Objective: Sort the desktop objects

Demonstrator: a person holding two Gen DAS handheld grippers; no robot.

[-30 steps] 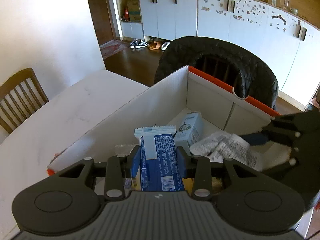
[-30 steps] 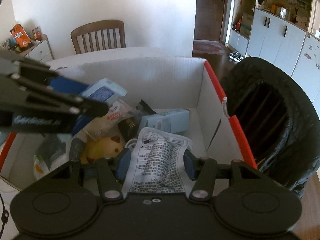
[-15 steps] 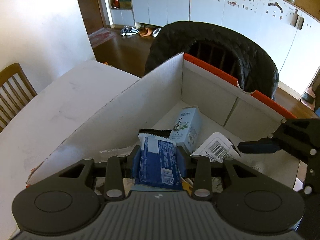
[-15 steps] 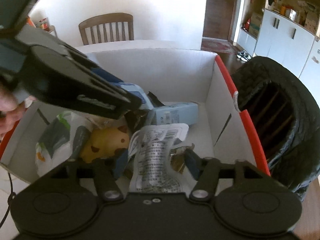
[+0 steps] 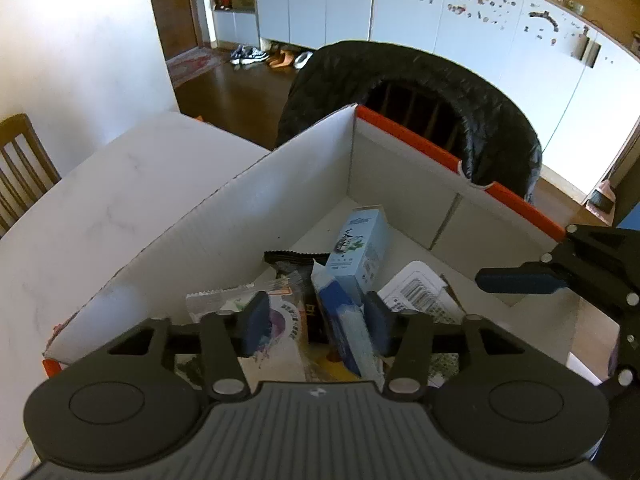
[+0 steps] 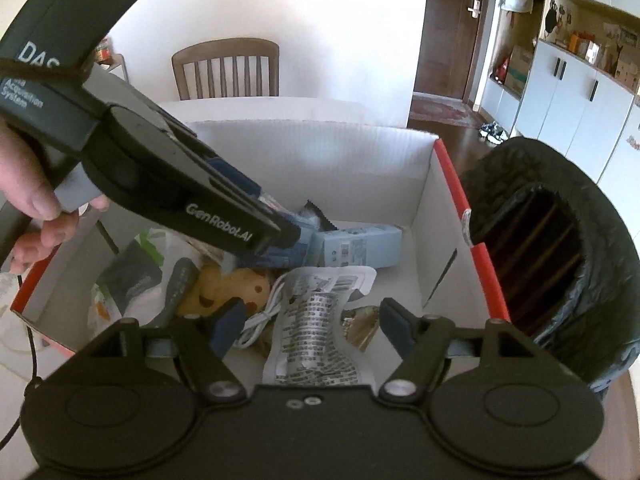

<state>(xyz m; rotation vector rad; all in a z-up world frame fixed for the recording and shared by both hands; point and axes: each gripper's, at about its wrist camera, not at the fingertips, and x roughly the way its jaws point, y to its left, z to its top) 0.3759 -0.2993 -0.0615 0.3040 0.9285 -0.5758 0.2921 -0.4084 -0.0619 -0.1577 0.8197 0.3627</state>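
Nearest me, my left tongs [image 5: 316, 322] are opening over the white box [image 5: 256, 216]; the blue packet [image 5: 346, 332] leans on one pad, clear of the other, so it is no longer clamped. My right tongs [image 6: 314, 326] are also opening, with the white printed pouch [image 6: 324, 336] lying loose between the pads in the box. Beyond lie a yellow spotted item [image 6: 236, 292] and a pale blue carton [image 5: 360, 256]. The box sits on the tabletop [image 5: 100, 208]; a black-lined bin [image 6: 560, 248] stands just beside it.
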